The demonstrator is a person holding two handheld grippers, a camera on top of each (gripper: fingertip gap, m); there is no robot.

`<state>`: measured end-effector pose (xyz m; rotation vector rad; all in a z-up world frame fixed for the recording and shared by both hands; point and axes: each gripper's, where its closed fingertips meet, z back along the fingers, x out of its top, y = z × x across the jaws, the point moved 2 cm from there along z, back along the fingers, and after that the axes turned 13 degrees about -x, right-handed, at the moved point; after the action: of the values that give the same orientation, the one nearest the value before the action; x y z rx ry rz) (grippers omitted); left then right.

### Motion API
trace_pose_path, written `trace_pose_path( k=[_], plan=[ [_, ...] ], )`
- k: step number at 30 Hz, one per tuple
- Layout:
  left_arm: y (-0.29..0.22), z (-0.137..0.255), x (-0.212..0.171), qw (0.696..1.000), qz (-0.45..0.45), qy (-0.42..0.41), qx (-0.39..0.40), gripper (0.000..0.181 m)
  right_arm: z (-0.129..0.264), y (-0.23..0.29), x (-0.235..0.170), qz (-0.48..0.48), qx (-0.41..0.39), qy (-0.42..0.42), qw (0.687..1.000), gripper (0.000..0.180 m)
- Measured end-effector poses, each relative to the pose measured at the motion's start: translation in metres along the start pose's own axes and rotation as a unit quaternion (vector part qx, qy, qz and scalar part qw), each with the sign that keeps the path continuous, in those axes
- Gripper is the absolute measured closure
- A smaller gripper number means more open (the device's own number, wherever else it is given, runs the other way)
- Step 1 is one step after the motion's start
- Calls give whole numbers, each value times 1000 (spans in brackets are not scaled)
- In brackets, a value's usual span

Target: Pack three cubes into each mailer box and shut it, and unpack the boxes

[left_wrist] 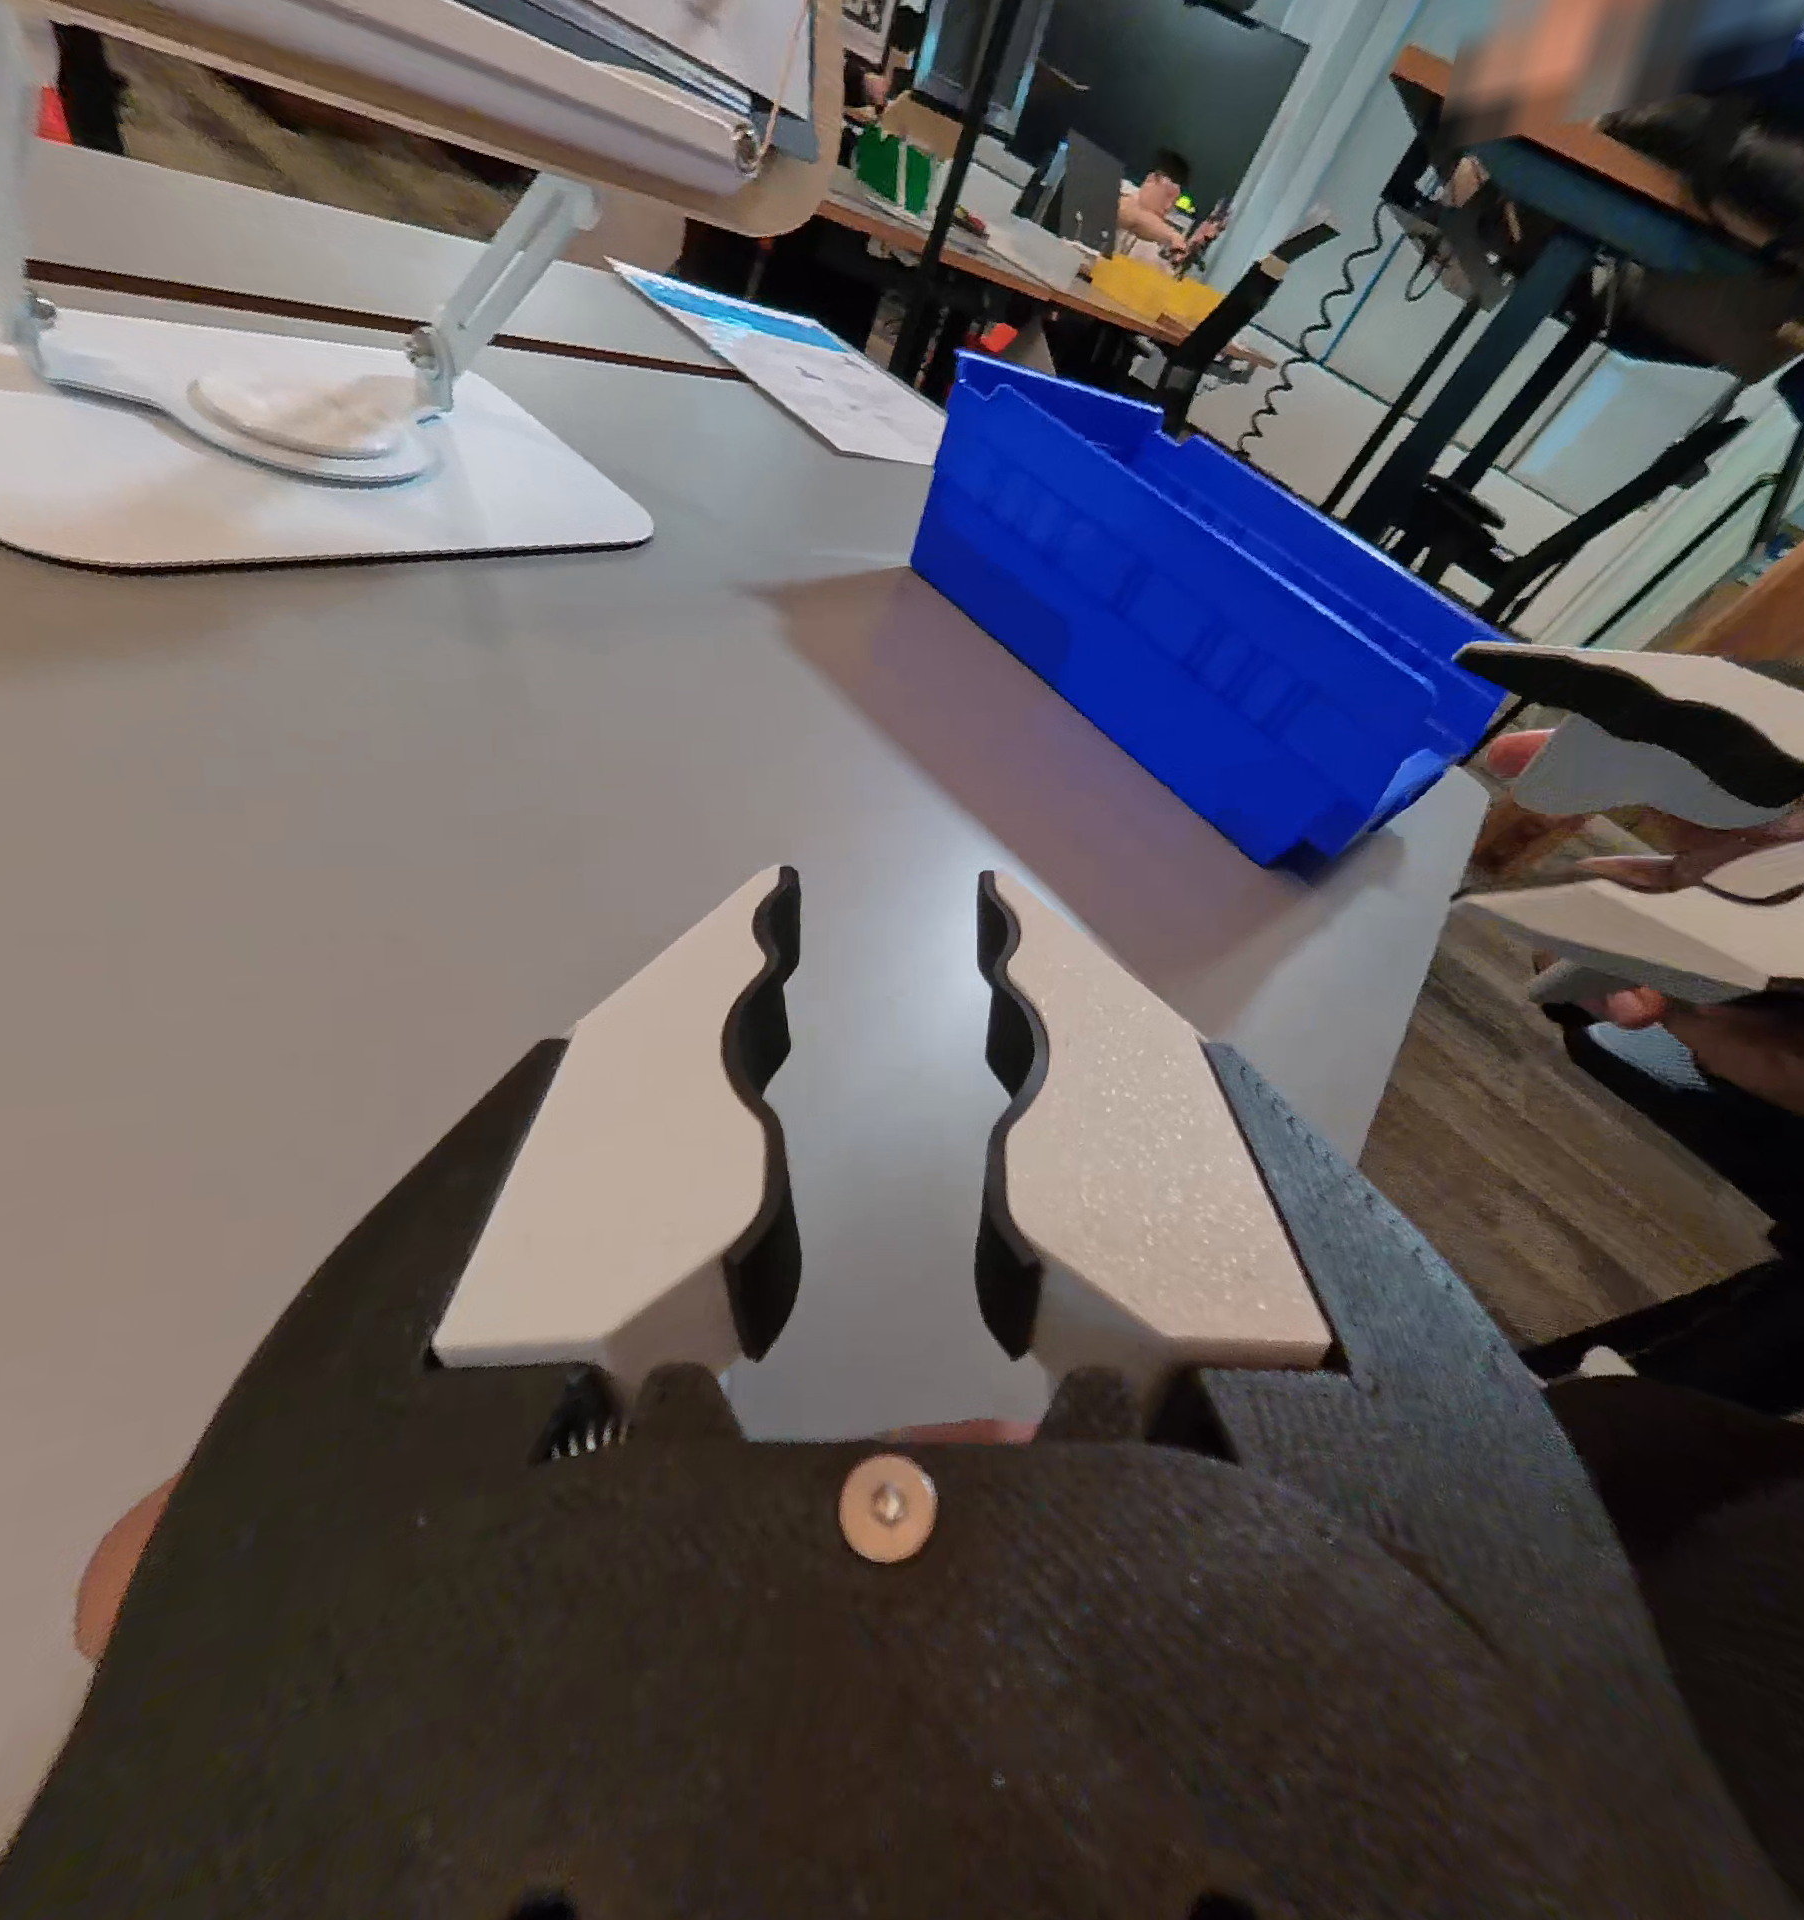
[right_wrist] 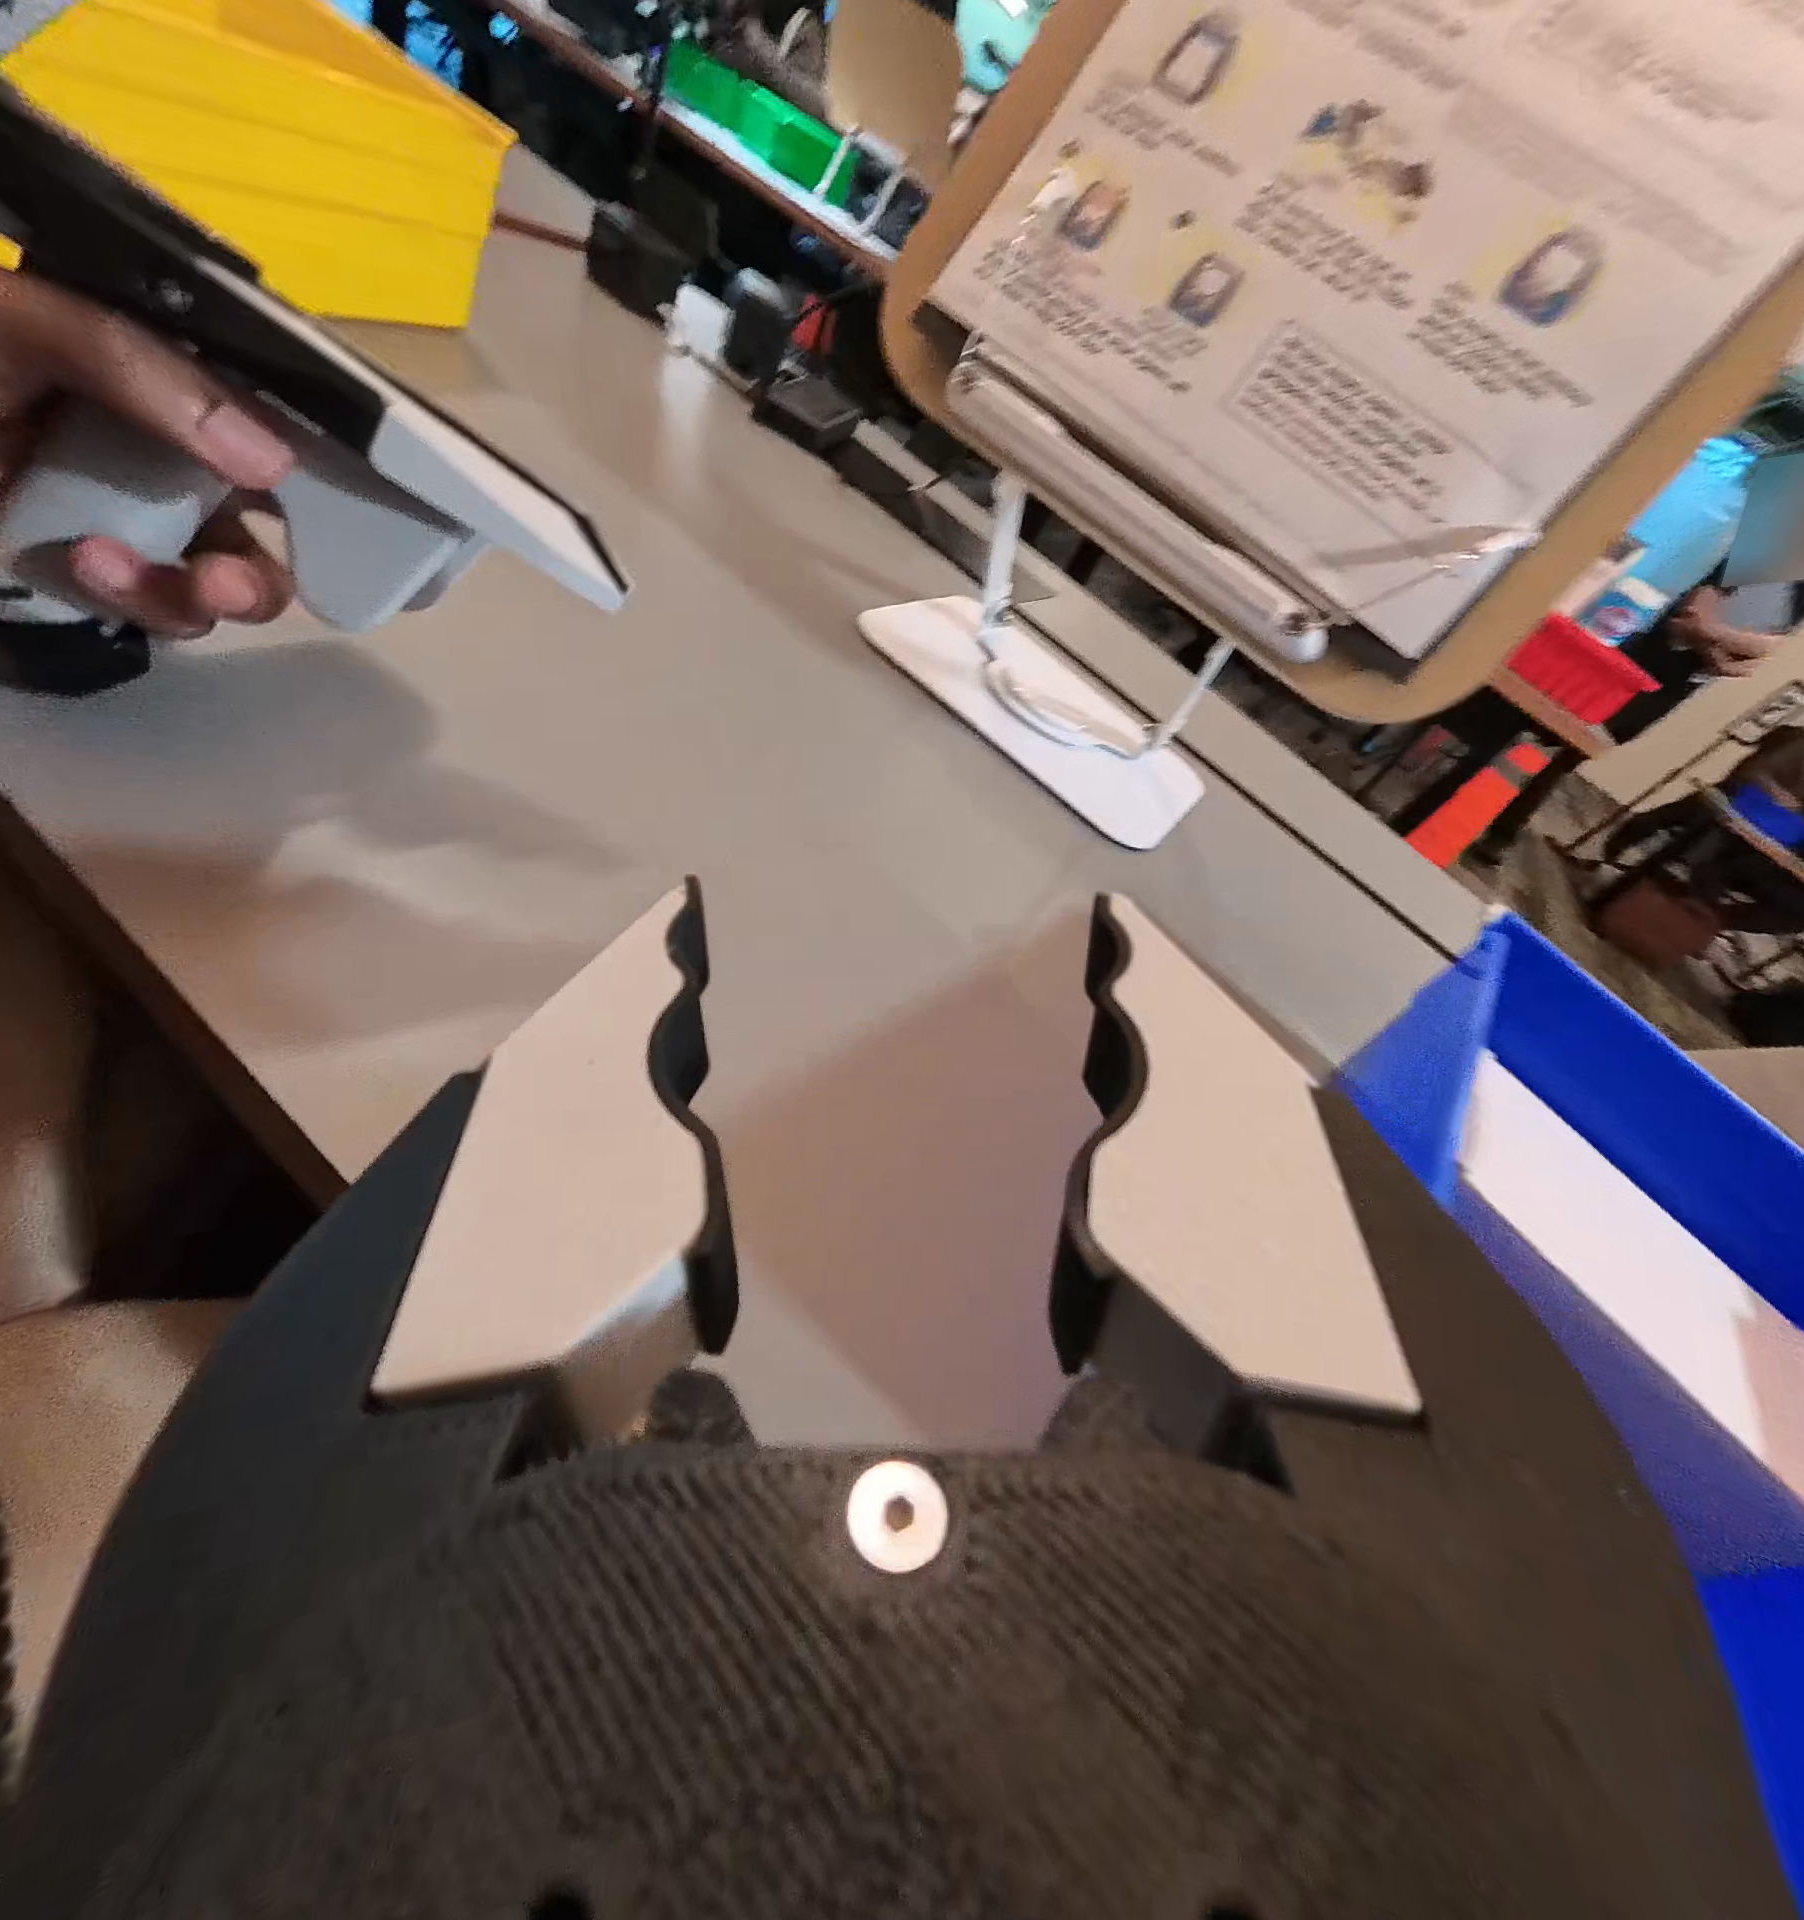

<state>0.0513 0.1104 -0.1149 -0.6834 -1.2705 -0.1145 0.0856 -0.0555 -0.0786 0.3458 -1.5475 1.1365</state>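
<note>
Grey table – both grippers' jaws apart, empty.

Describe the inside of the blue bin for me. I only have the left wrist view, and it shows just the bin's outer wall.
Observer: The right wrist view looks into the blue bin. Something flat and white lies inside, but I can't tell what it is.
Operator: Report any other bin.
Observer: A yellow bin sits at the far side of the table, beyond the left gripper.
Operator: Confirm the right gripper's state.
Observer: The right gripper is open and holds nothing. It is over bare table, with the blue bin just to its right.
</note>
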Motion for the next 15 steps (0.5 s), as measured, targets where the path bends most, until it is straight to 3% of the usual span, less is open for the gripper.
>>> trace_pose_path(
  k=[3, 6, 9, 12, 15],
  plan=[
    [11, 14, 2, 999, 6, -2, 47, 149, -24, 18, -1, 19, 35, 16, 999, 104],
    [33, 42, 10, 989, 4, -25, 143, 158, -49, 40, -5, -6, 104, 45, 994, 99],
    [45, 70, 21, 978, 3, -58, 199, 165, -57, 52, -31, -9, 157, 83, 984, 102],
    [58, 92, 30, 966, 9, -86, 242, 163, -46, 39, -58, 0, 147, 116, 982, 104],
    [74, 117, 37, 953, 11, -72, 293, 155, -43, 21, -48, -33, 121, 95, 988, 110]
  ],
)
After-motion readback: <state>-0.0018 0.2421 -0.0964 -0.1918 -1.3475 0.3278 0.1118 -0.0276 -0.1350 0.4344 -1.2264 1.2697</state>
